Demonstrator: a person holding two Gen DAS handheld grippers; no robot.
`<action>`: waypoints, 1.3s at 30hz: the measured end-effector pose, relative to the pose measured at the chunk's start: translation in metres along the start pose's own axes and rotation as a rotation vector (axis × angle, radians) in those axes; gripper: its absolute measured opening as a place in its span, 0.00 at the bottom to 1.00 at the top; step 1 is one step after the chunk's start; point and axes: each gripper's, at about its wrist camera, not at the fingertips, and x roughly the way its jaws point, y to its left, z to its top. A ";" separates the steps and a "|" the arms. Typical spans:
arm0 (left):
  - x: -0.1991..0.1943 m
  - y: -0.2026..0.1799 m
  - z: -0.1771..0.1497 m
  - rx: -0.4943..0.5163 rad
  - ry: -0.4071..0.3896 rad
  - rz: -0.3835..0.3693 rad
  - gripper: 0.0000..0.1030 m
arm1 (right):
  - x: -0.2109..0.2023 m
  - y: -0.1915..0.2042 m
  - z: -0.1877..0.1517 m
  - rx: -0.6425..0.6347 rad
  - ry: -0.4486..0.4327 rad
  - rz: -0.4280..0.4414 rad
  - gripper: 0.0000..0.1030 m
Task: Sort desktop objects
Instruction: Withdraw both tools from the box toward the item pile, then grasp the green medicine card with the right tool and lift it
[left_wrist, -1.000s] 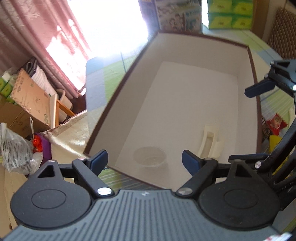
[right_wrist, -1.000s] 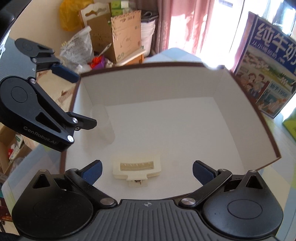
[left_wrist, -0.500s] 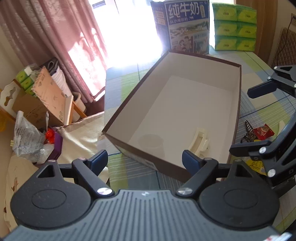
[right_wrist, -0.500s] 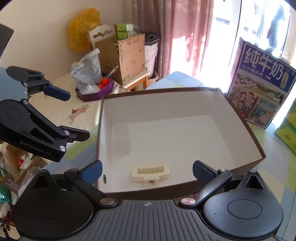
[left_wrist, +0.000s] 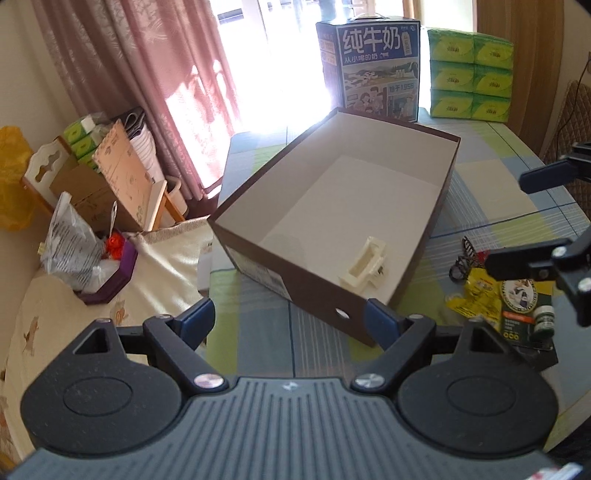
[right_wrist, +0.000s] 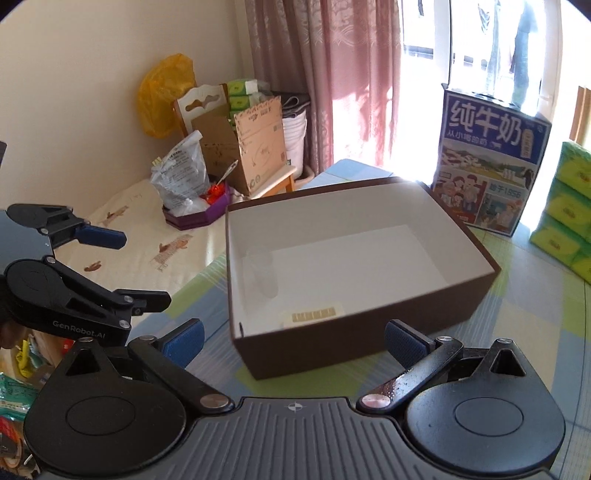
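Observation:
A brown cardboard box (left_wrist: 317, 284) with a white inside stands on the checked tablecloth; it also shows in the right wrist view (right_wrist: 369, 332). Inside lie a cream plastic holder (left_wrist: 364, 262) (right_wrist: 314, 317) and a clear plastic cup (right_wrist: 262, 273). My left gripper (left_wrist: 291, 321) is open and empty, pulled back above the box's near corner. My right gripper (right_wrist: 293, 339) is open and empty, back from the box's near wall. Loose items lie right of the box: a yellow packet (left_wrist: 476, 295), a small green-capped bottle (left_wrist: 543, 321) and a black hair clip (left_wrist: 461, 258).
A blue milk carton (left_wrist: 373, 62) (right_wrist: 487, 170) and green tissue packs (left_wrist: 469, 70) stand behind the box. Left of the table are cardboard boxes (right_wrist: 251, 147), a plastic bag (left_wrist: 70, 243), a purple tray (right_wrist: 192, 218) and pink curtains (left_wrist: 155, 66).
Both grippers have drawn back and up from inside the box, so the whole box and the table around it now show. Both stay open and empty.

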 end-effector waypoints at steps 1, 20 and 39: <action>-0.004 -0.001 -0.003 -0.007 0.001 0.006 0.83 | -0.005 0.000 -0.003 -0.002 -0.003 -0.002 0.98; -0.047 -0.048 -0.038 -0.093 0.016 -0.021 0.83 | -0.062 -0.007 -0.065 -0.007 -0.002 -0.008 0.98; -0.036 -0.080 -0.049 -0.071 0.067 -0.088 0.83 | -0.078 -0.047 -0.120 0.151 0.095 -0.071 0.98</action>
